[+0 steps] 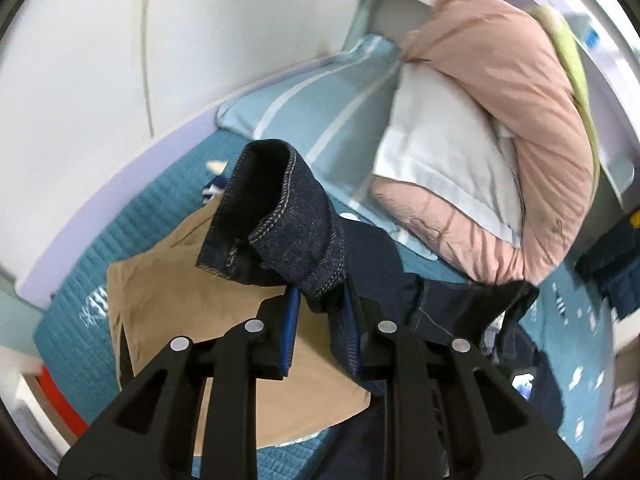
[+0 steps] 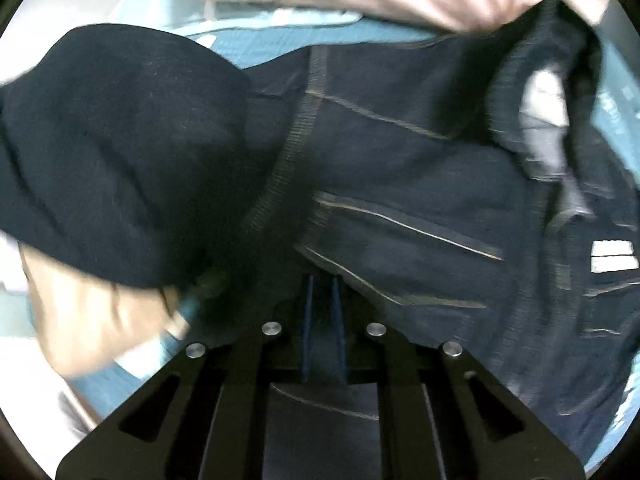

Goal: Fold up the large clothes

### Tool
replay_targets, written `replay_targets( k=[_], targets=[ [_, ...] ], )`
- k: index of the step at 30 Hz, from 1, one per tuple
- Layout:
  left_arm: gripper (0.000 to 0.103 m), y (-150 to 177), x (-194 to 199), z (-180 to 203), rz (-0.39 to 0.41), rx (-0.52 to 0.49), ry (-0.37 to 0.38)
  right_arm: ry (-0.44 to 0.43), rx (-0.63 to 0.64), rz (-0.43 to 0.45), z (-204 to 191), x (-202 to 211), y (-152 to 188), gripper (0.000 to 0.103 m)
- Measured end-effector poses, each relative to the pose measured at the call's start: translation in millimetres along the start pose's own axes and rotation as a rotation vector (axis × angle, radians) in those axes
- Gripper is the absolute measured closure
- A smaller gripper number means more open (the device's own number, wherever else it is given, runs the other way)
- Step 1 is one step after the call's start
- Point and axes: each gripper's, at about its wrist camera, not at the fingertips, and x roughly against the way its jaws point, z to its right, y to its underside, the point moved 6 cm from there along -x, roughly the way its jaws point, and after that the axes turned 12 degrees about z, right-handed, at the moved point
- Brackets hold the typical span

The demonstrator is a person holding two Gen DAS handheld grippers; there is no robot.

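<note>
Your left gripper (image 1: 320, 312) has the dark denim garment (image 1: 288, 232) pinched between its jaws, a hemmed cuff with pale stitching standing up just ahead of the blue pads (image 1: 291, 332). The cuff's opening faces away from you, tilted toward the wall (image 1: 100, 60). Beneath it, a tan garment (image 1: 168, 288) lies flat on the teal bed cover (image 1: 80, 280), and the rest of the denim trails off to your right across the bed.

Behind the denim sits a light blue striped pillow (image 1: 320, 96), with a pink and white duvet (image 1: 500, 120) bundled up beside it.

Over on your right gripper (image 2: 320, 308), the jaws are drawn close together with the same denim garment (image 2: 400, 152) held between them, its seams and tan topstitching spread wide in front of the lens. A white label (image 2: 612, 256) shows at the far right of the cloth. To the left, a dark fold of the fabric bulges up, blurred, and the tan garment (image 2: 88, 320) peeks out below it.
</note>
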Motion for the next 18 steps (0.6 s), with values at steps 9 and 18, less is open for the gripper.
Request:
replay_targets(
  k=[9, 18],
  targets=[
    [0.083, 19.7, 33.0, 111.6, 0.059, -0.207, 0.076, 0.016, -0.191, 0.072, 105.2, 68.8, 44.0, 0.093],
    [0.083, 89.5, 31.0, 227.5, -0.010, -0.389, 0.157, 0.051, -0.349, 0.092, 201.8, 115.4, 97.4, 0.092]
  ],
)
